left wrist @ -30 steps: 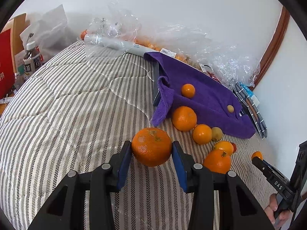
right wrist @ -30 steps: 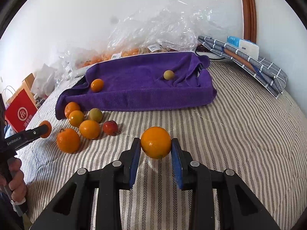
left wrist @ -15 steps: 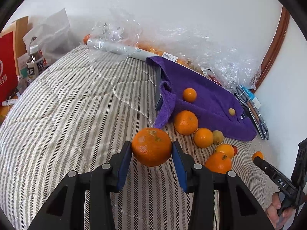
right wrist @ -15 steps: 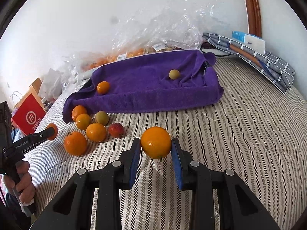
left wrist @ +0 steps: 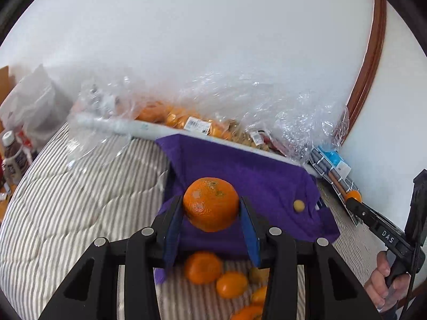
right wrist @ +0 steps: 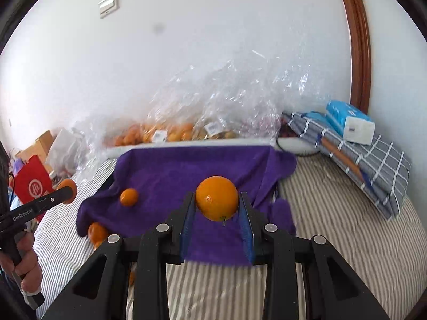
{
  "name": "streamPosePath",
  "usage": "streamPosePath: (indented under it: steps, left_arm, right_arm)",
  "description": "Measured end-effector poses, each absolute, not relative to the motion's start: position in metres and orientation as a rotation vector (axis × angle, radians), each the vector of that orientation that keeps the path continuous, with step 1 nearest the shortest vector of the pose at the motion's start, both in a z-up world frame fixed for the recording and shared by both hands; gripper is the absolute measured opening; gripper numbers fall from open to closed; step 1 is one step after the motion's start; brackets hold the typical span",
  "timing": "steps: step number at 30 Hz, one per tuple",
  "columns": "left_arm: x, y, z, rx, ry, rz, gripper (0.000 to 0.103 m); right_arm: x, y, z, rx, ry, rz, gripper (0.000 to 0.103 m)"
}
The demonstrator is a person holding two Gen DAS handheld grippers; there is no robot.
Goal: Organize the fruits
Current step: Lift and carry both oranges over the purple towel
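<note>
A striped bedspread point(right wrist: 333, 240) against a white wall carries a purple towel point(right wrist: 186, 170). Both grippers have lifted and swung forward since a second ago: then each fruit hung over bare stripes, now over the towel. The left gripper point(left wrist: 210, 213) clamps a mottled mandarin point(left wrist: 210, 204); the right gripper point(right wrist: 216, 208) clamps a smooth orange point(right wrist: 216, 198). A small orange point(right wrist: 128, 197) lies on the towel at nine o'clock of it. Release onto the towel looks next.
</note>
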State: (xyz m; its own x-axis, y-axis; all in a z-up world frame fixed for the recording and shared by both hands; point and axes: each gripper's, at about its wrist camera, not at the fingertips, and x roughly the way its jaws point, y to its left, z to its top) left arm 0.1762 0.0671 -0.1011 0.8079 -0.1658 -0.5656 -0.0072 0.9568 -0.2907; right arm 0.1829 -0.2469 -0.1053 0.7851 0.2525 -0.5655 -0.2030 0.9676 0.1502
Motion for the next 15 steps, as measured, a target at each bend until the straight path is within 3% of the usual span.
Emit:
streamPosePath:
  steps: [15]
  left_arm:
    - [0.212,0.066,-0.138,-0.284,0.697,-0.062,0.04]
  right_arm:
    - [0.229,-0.255,-0.151,0.149,0.714,0.254,0.032]
